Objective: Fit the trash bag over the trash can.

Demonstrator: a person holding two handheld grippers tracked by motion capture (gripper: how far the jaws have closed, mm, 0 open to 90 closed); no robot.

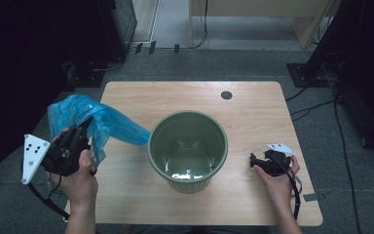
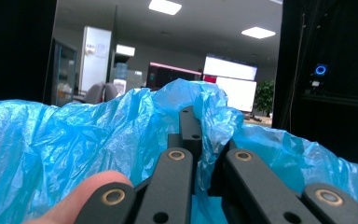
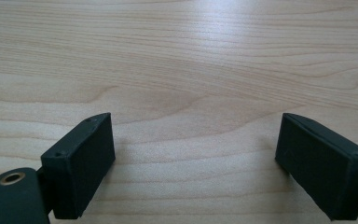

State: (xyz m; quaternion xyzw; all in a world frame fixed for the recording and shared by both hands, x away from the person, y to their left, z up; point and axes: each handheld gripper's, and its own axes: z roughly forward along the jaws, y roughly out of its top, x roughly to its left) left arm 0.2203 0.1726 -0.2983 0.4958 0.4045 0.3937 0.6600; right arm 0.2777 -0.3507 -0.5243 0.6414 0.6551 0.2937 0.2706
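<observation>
Your left gripper point(image 1: 75, 141) pinches the blue bag point(image 1: 109, 124) beside the green bin point(image 1: 189, 148); your right gripper point(image 1: 260, 162), jaws spread, seems to rest on the bench point(image 1: 175, 95).

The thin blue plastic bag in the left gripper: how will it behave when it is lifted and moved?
The thin blue plastic bag is probably floppy: it crumples and drapes around the left gripper. It looks very light, so it may billow. Its glossy film may slip, though the jaws are shut on it.

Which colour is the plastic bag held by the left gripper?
The plastic bag is blue, clearest in the left gripper view.
</observation>
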